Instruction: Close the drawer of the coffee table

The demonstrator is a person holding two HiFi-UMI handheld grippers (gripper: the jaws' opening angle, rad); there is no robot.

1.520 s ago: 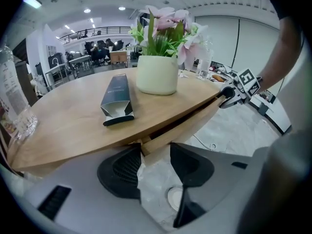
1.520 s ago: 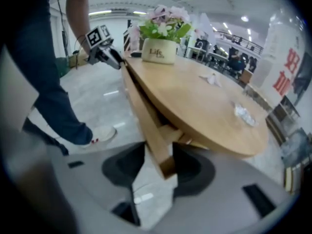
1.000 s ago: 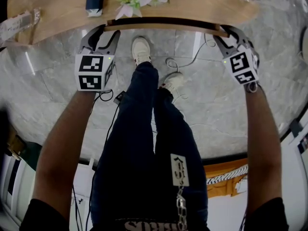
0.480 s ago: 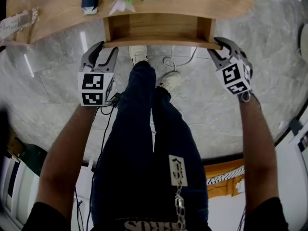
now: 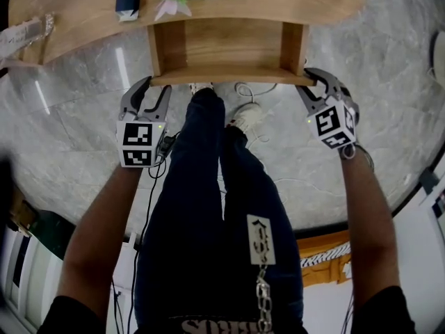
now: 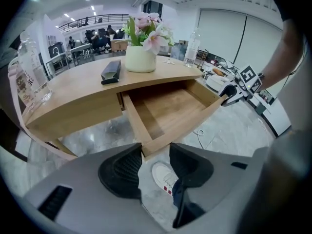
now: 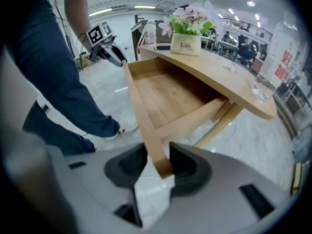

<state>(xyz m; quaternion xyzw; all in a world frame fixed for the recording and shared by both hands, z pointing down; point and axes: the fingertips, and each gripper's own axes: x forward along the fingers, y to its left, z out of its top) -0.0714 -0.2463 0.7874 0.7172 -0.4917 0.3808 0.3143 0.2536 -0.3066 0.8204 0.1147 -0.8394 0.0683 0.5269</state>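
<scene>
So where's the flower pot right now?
In the left gripper view the white flower pot stands on the coffee table, just behind the open drawer, with a dark box lying to its left.

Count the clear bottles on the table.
2. The left bottle stands on the table at its left end; the right bottle at its right end. Others may be hidden.

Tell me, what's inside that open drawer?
Only the drawer's bare wooden bottom shows; nothing lies in the visible part. Its rear end sits under the tabletop, so that stretch is hidden.
</scene>
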